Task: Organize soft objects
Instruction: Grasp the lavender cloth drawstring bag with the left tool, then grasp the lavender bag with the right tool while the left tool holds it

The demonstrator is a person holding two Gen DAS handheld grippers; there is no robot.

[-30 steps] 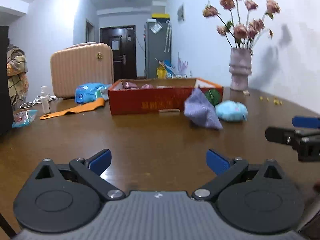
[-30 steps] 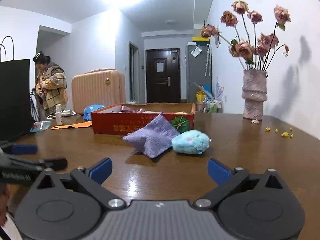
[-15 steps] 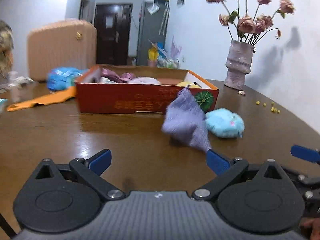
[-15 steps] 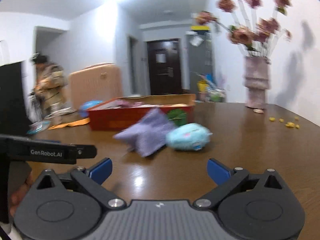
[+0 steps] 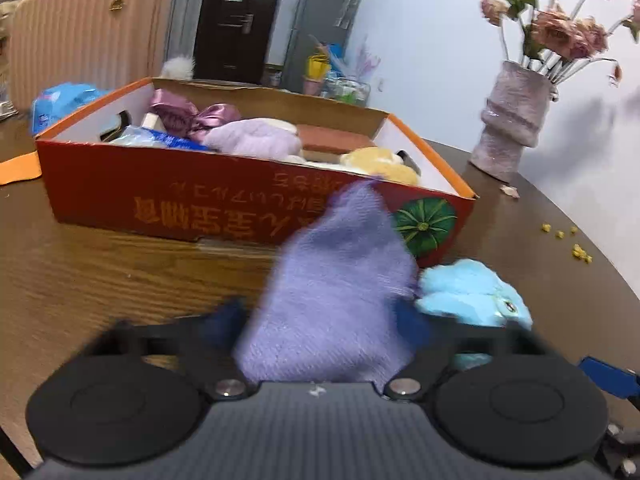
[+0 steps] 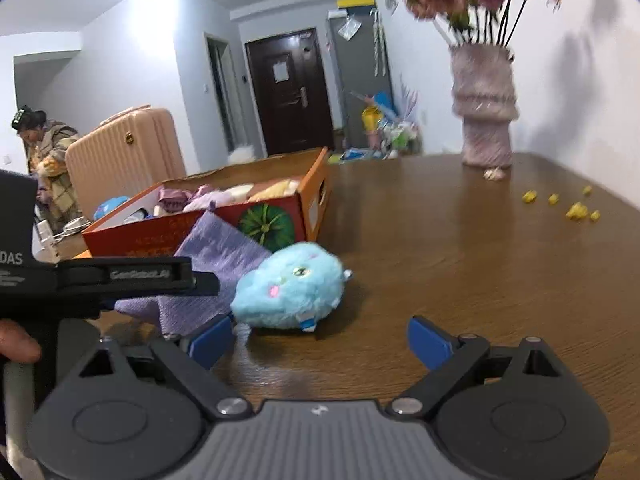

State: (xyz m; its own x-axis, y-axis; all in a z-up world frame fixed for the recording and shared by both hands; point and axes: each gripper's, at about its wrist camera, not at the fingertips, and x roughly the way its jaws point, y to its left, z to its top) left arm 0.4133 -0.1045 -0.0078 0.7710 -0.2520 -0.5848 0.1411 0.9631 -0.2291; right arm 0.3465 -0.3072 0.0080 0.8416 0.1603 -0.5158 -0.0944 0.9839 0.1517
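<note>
A purple knitted cloth [image 5: 332, 292] stands bunched on the wooden table, against the front of an orange-red cardboard box [image 5: 160, 200] that holds several soft items. My left gripper [image 5: 320, 322] has the cloth between its blurred blue pads; its jaws are closing and the cloth does not look squeezed. A light blue plush toy [image 5: 468, 292] lies right of the cloth. In the right wrist view the plush [image 6: 288, 288] lies just ahead of my right gripper [image 6: 320, 340], nearer its left pad; these jaws are wide, closing slightly, with nothing between them. The left gripper's black finger [image 6: 140, 276] crosses the cloth [image 6: 224, 248].
A pink vase of dried flowers [image 6: 484, 120] stands at the table's far right, with yellow crumbs [image 6: 576, 210] near it. A peach suitcase [image 5: 80, 40], a blue packet [image 5: 60, 104] and an orange strip [image 5: 16, 168] lie left of the box. A person [image 6: 48, 160] stands far left.
Both grippers moved forward across the table. The left one reached the purple cloth and its jaws narrowed around it. The right one came close to the blue plush.
</note>
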